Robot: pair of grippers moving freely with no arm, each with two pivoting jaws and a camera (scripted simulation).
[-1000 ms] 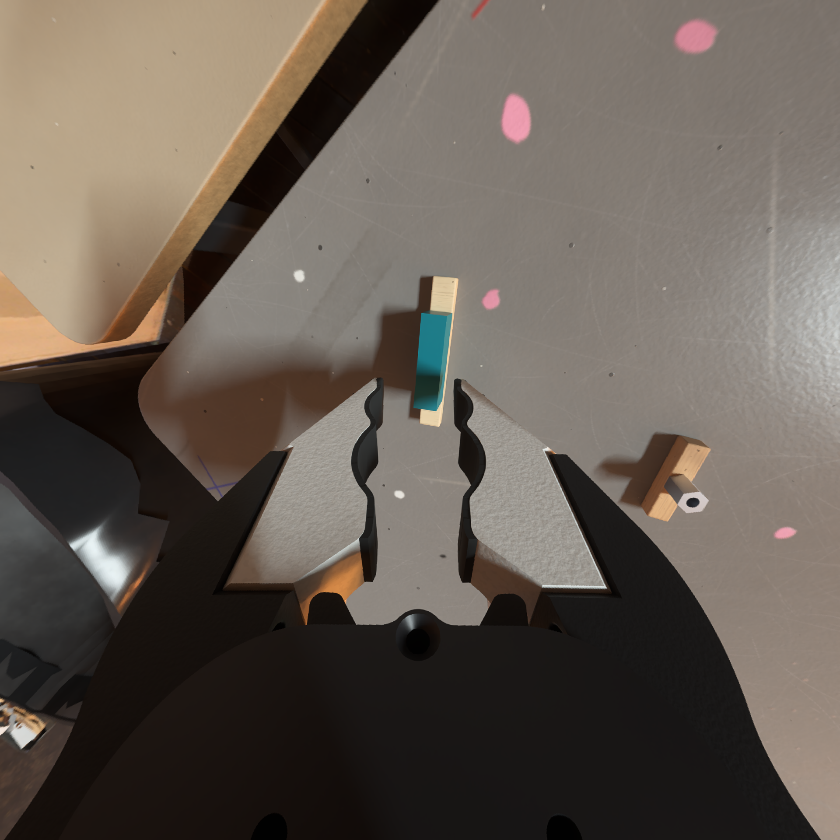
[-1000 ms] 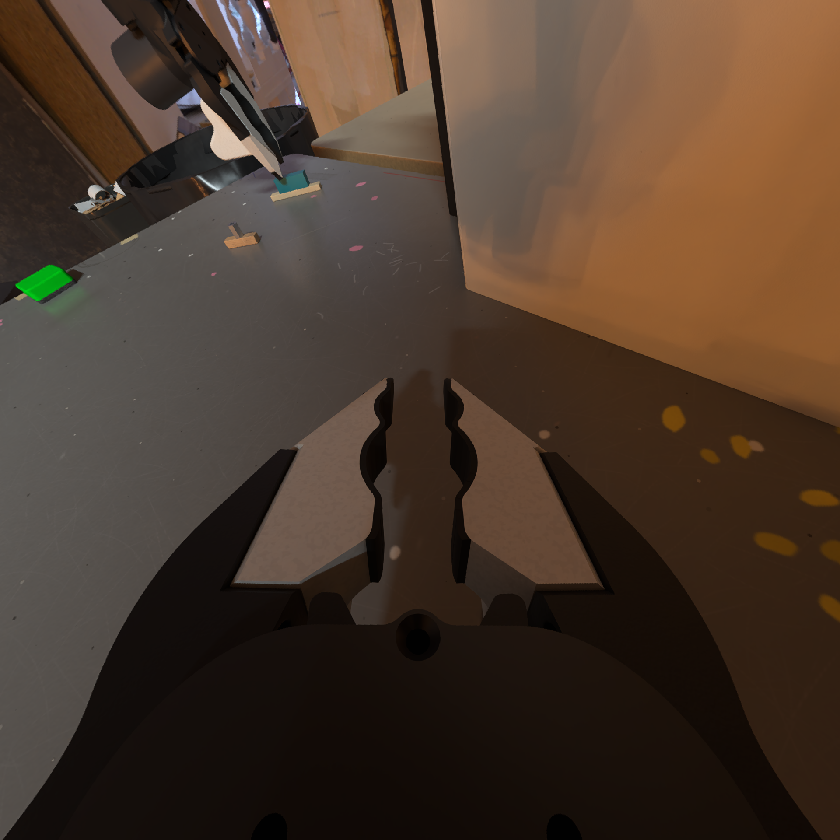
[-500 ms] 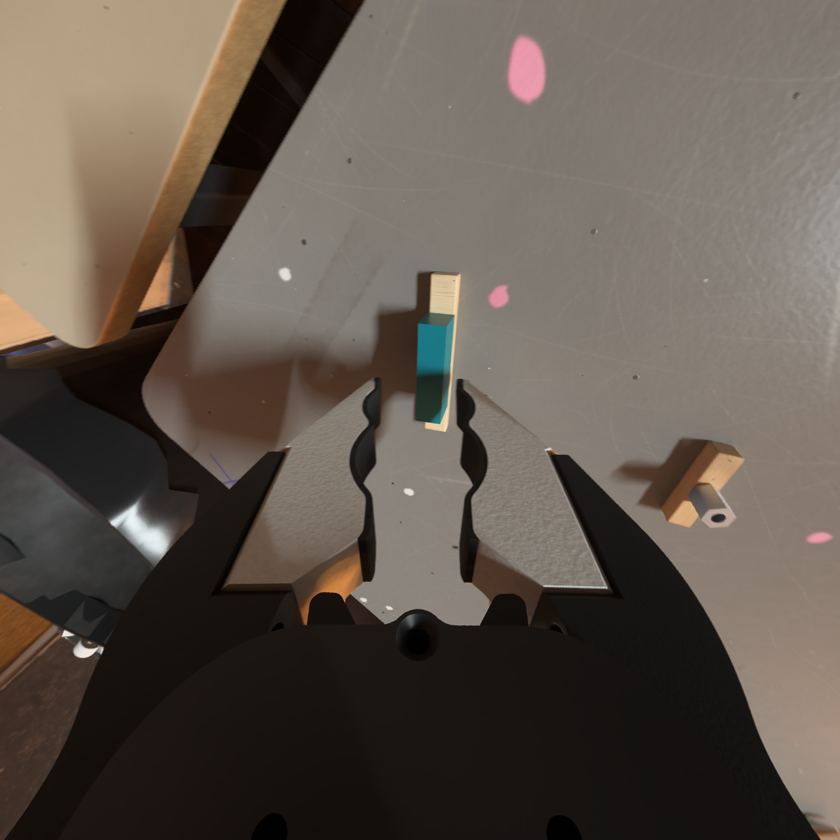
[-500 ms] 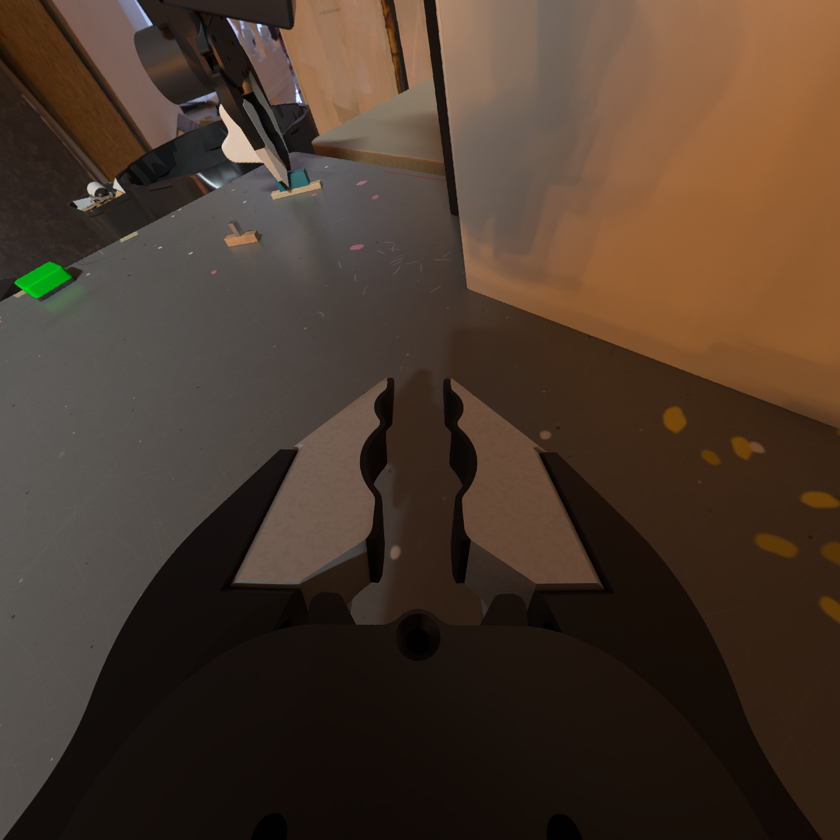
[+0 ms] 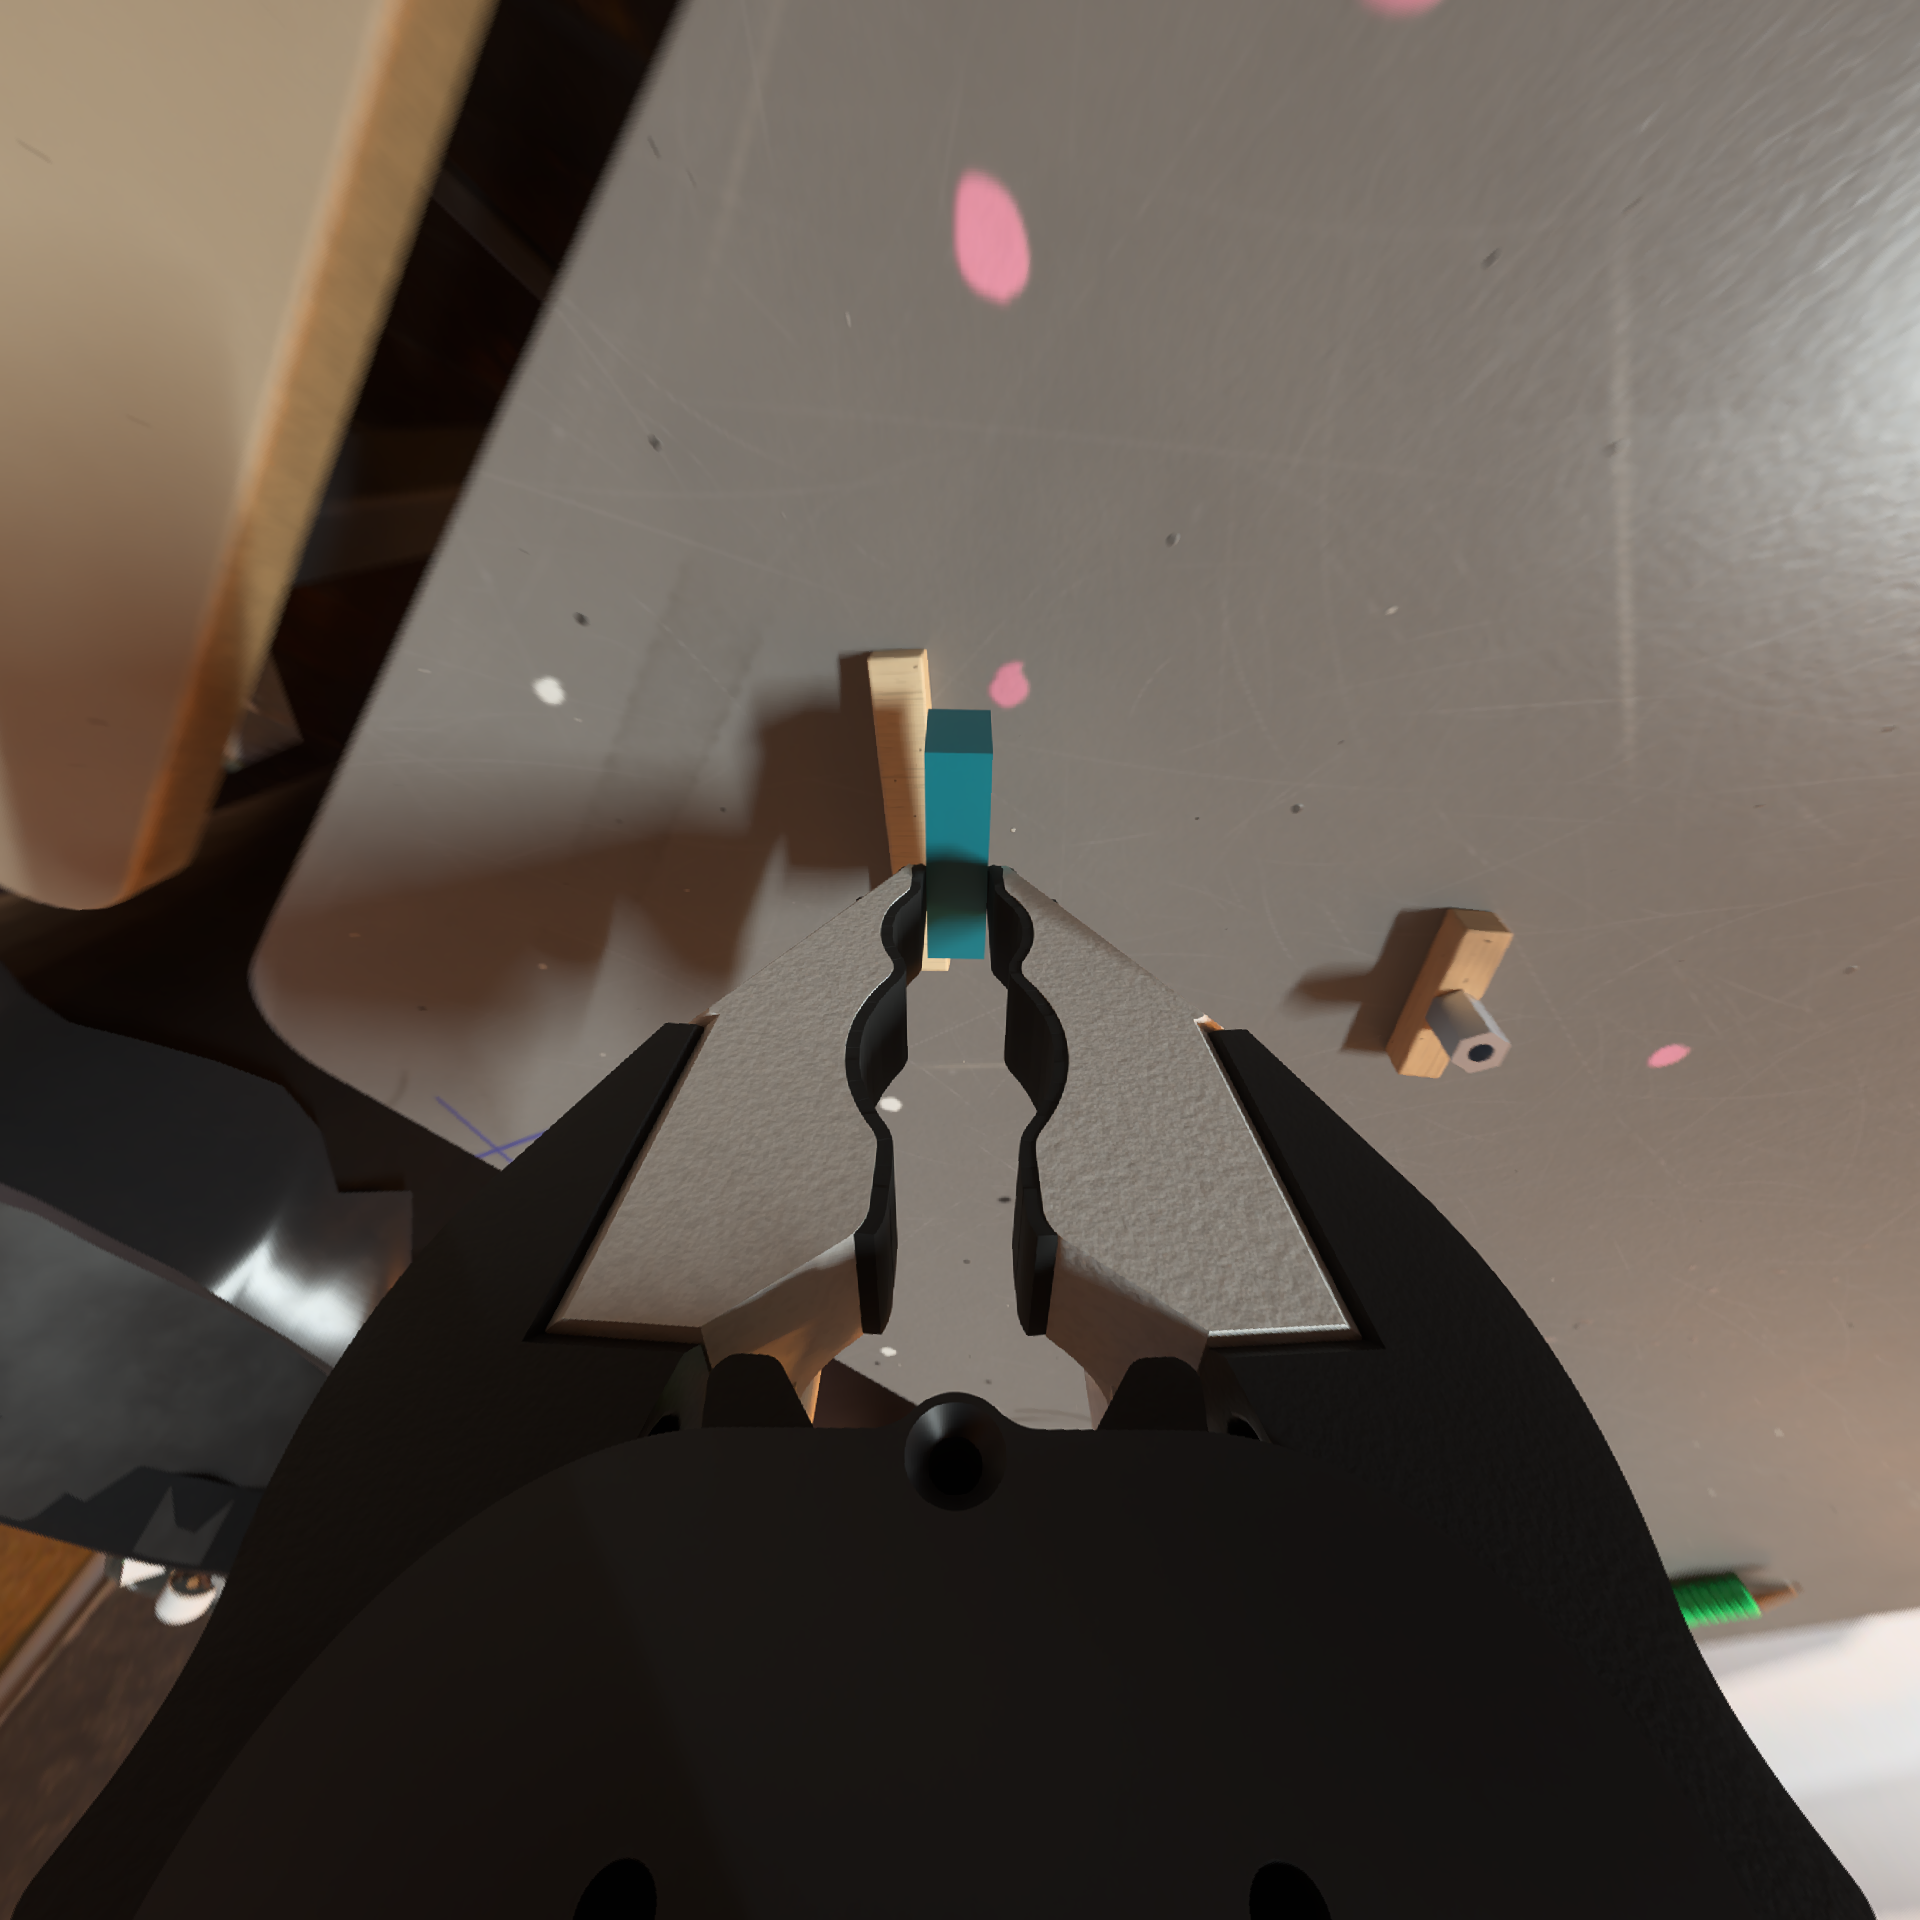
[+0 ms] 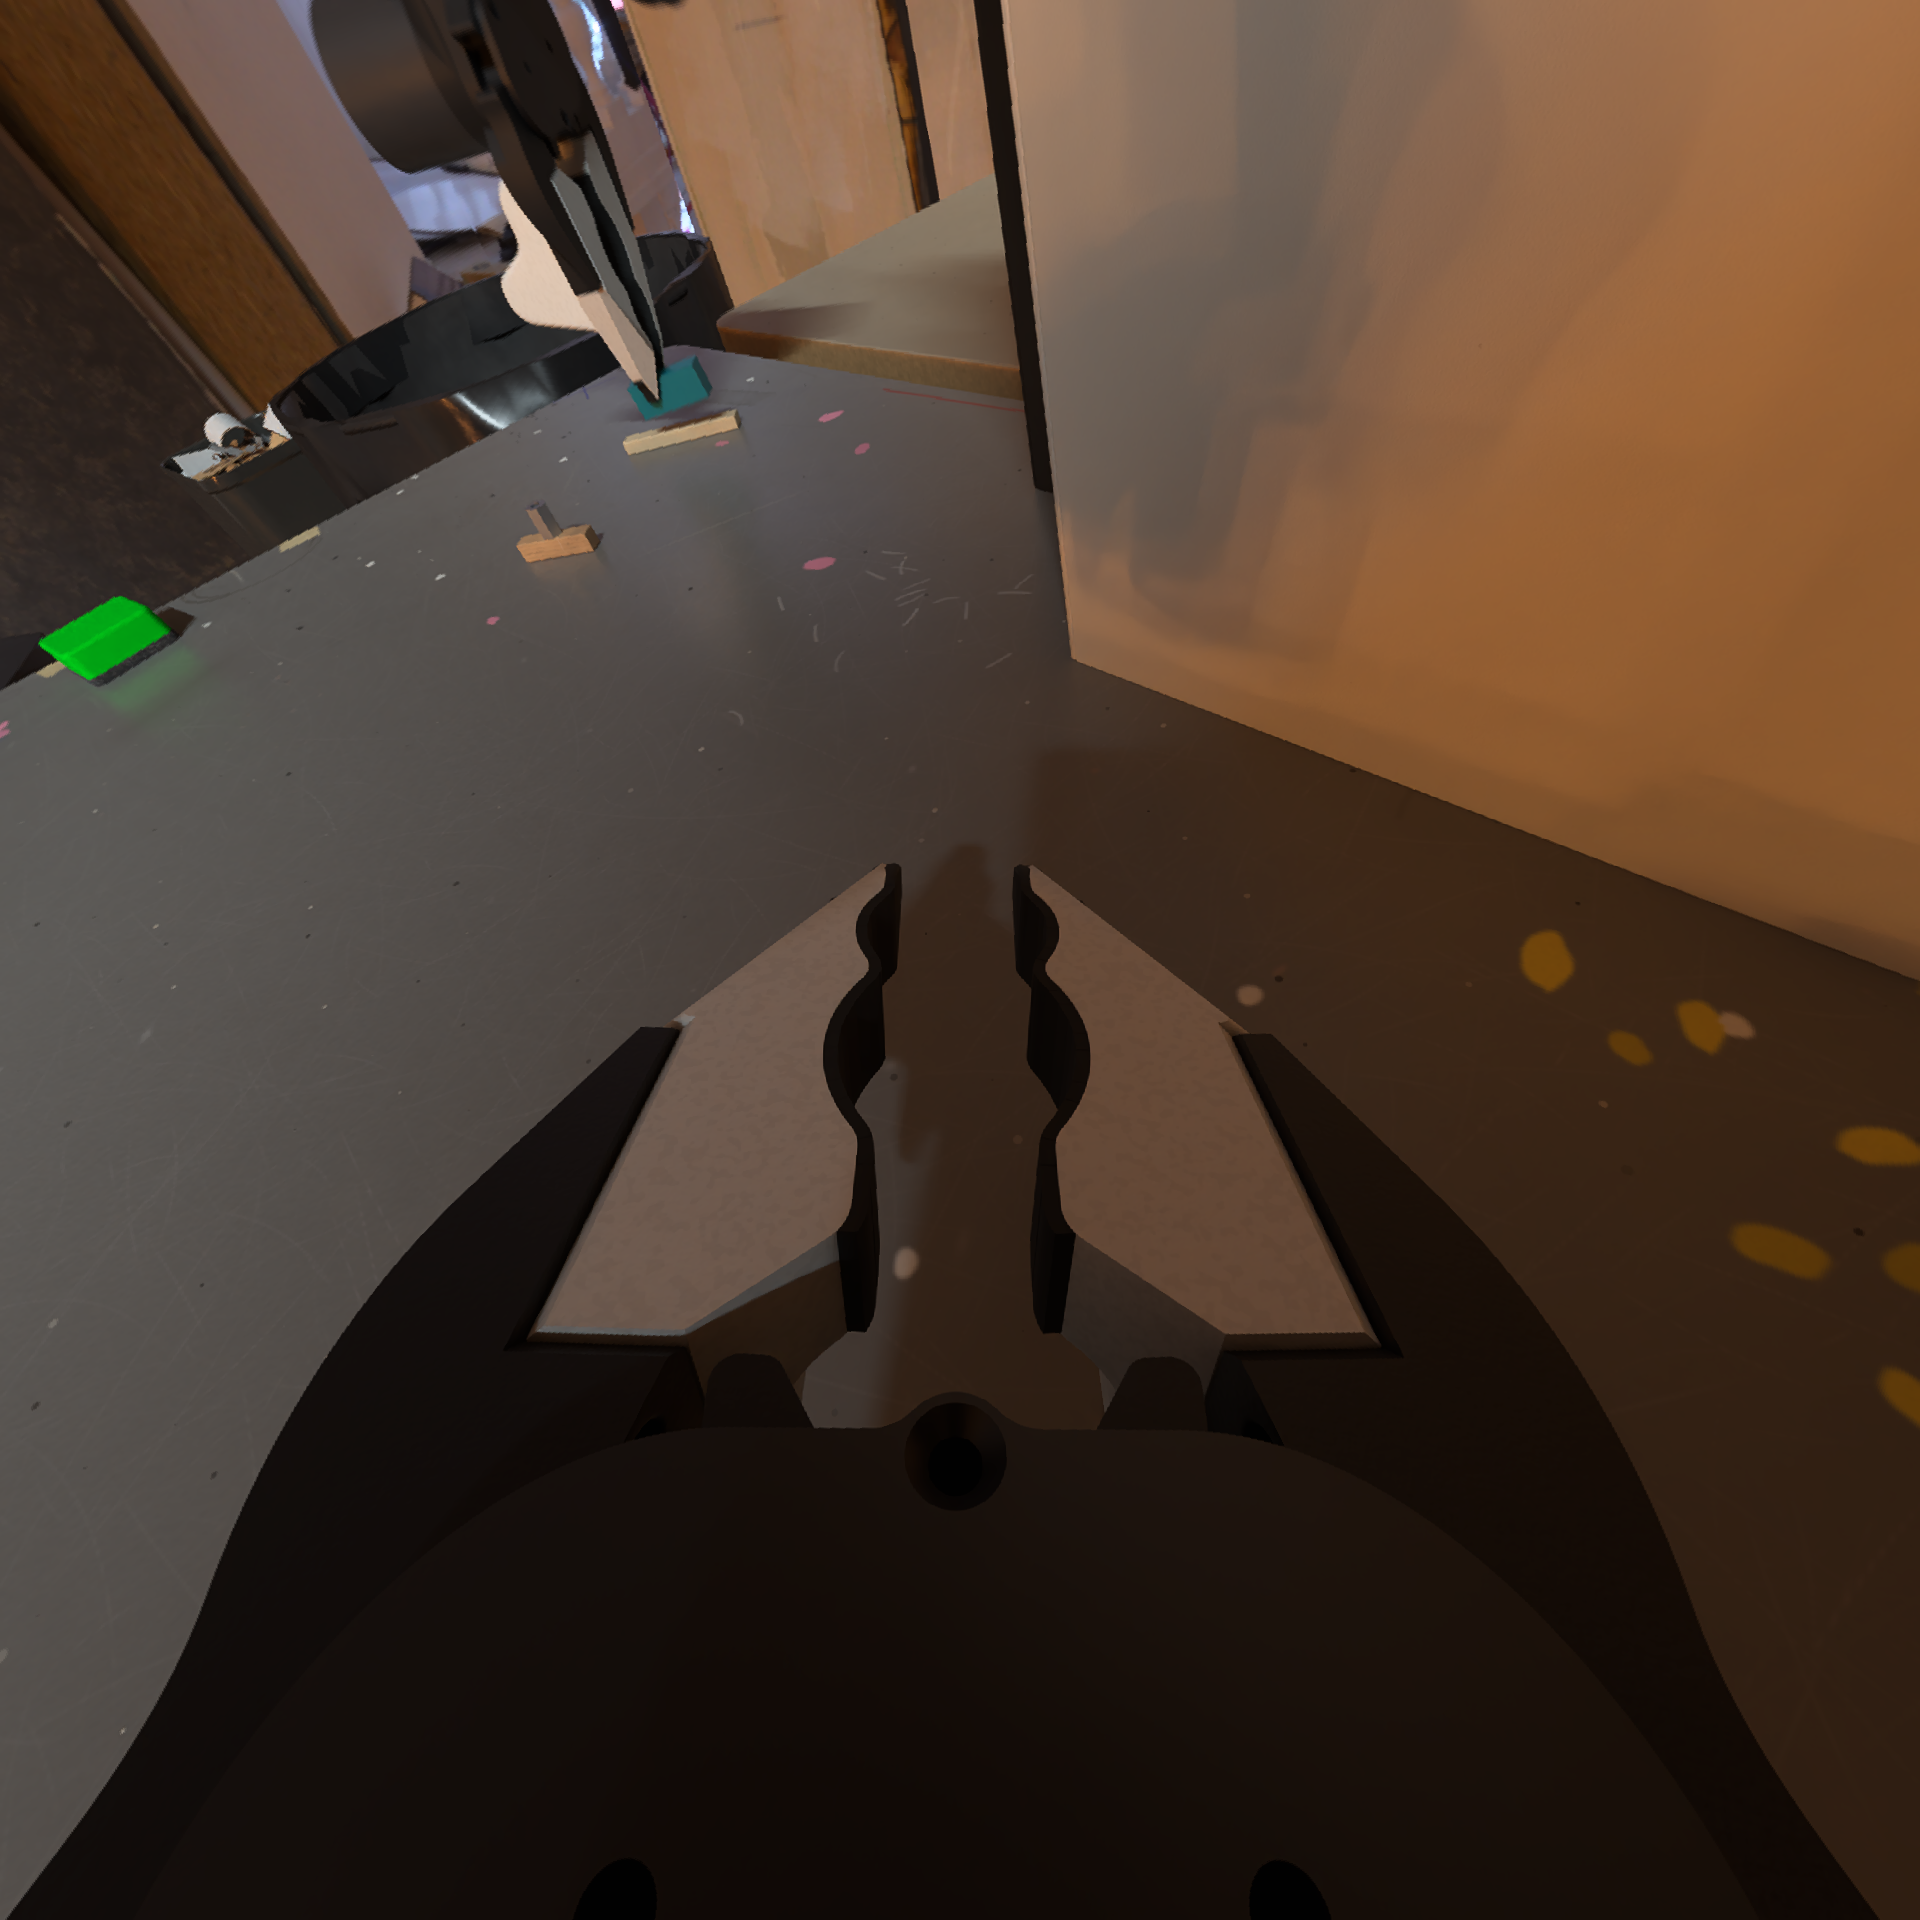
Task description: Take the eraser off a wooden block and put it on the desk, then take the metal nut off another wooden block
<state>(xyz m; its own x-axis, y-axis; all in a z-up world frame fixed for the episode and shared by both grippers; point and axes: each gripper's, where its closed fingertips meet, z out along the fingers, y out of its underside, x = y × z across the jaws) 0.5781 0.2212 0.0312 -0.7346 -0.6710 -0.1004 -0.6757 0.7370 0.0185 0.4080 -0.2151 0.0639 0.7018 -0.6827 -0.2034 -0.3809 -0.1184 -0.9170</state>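
Observation:
My left gripper [image 5: 956,883] is shut on the teal eraser [image 5: 958,800] and holds it lifted just above its long wooden block [image 5: 896,758], which lies on the grey desk [image 5: 1351,520]. The right wrist view shows the same far off: the eraser [image 6: 673,387] in the left gripper's tips, clear of the block [image 6: 681,431]. A metal nut [image 5: 1465,1034] stands on a second, smaller wooden block [image 5: 1439,987] to the right; it also shows in the right wrist view [image 6: 540,520]. My right gripper [image 6: 956,883] is open and empty, low over the desk.
A tall tan panel [image 6: 1455,416] stands close on my right gripper's right. A green pad [image 6: 102,636] lies at the desk's left edge. A black bin [image 6: 468,364] stands beyond the far edge. A tan board [image 5: 156,416] lies past the desk's corner.
My left gripper has moved forward, shut on the eraser and lifted it off its block, shifting it slightly right. My right gripper has not moved.

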